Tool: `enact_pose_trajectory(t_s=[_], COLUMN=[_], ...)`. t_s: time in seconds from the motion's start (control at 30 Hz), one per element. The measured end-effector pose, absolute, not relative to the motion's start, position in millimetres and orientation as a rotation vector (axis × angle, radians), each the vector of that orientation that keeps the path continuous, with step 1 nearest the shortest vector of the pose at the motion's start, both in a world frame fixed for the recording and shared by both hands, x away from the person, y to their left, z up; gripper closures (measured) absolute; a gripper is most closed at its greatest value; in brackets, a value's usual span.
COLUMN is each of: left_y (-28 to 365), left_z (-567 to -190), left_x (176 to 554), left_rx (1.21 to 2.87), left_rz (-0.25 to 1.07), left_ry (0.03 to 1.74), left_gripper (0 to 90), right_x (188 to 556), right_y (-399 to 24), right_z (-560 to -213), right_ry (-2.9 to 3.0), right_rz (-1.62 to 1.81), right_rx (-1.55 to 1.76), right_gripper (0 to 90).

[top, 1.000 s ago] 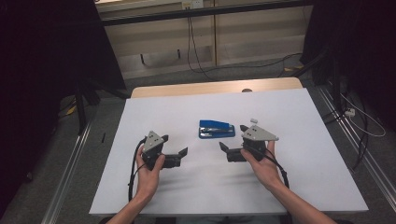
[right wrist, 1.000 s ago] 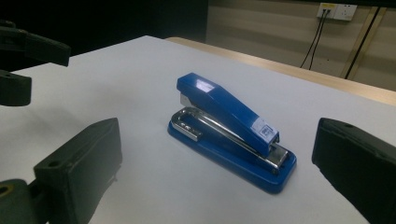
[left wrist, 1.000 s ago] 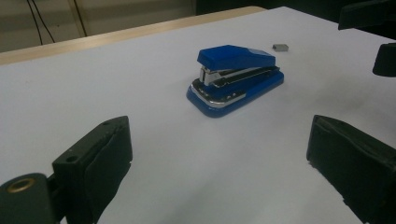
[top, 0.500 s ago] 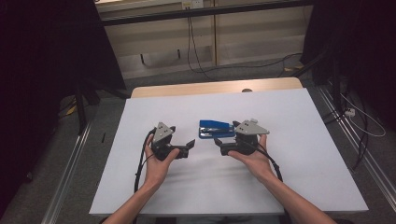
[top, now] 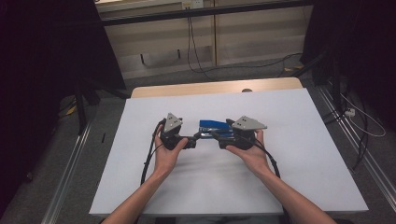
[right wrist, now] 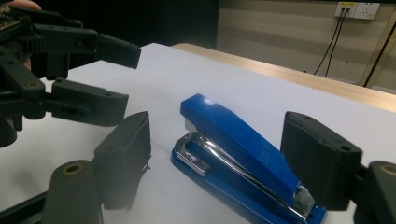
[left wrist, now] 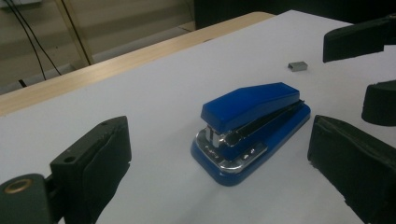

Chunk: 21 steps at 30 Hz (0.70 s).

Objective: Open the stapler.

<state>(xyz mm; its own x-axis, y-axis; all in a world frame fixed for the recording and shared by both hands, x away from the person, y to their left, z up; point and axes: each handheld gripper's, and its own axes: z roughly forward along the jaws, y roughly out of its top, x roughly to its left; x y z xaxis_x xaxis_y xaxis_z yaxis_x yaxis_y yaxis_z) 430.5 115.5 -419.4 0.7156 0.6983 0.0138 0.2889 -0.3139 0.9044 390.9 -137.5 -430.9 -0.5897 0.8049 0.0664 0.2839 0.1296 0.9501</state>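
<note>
A: We are looking down on the white table (top: pixel 299 154), and the blue stapler (top: pixel 215 126) is lying near its middle, flat on its base. Our two hands are closing it in from either side.

B: Agreed. The left gripper (top: pixel 192 140) is sitting just left of the stapler's front end, and its jaws are standing wide open. In the left gripper view we are seeing the stapler (left wrist: pixel 250 126) ahead of the gripper (left wrist: pixel 219 168), lying between the lines of the two pads but touching neither.

A: And the right gripper (top: pixel 219 136)?

B: It is reaching along the stapler from the right. In the right gripper view the blue stapler (right wrist: pixel 238 158) is lying between the two black pads of the gripper (right wrist: pixel 217 161). Those jaws have just been closing in, yet we are still seeing a gap on each side, so they are partly open and are gripping nothing.

A: We are also seeing the left gripper's jaws (right wrist: pixel 88 74) at the upper left of that view, spread apart above the table.

B: One more small thing: a little grey block of staples (left wrist: pixel 298 66) is lying on the white surface beyond the stapler, well apart from it.

A: So the stapler is resting on the table, held by neither gripper.
</note>
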Motion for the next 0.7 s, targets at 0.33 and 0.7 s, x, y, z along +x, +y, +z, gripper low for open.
enact_pose_trajectory(t_s=[0.33, 0.7], left_y=[120.0, 119.8], left_z=[-430.2, -431.9], left_x=[431.5, 435.0], left_rx=[1.978, 1.967], left_rz=[0.419, 0.494], left_ry=[0.797, 0.85], left_gripper=[4.3, 4.4], right_x=[392.0, 393.7], right_y=[-137.9, -141.5], right_z=[-434.9, -436.6], right_ry=[1.982, 2.022], right_rz=[1.505, 1.516], right_rx=[1.026, 1.001], right_gripper=[56.9, 90.0])
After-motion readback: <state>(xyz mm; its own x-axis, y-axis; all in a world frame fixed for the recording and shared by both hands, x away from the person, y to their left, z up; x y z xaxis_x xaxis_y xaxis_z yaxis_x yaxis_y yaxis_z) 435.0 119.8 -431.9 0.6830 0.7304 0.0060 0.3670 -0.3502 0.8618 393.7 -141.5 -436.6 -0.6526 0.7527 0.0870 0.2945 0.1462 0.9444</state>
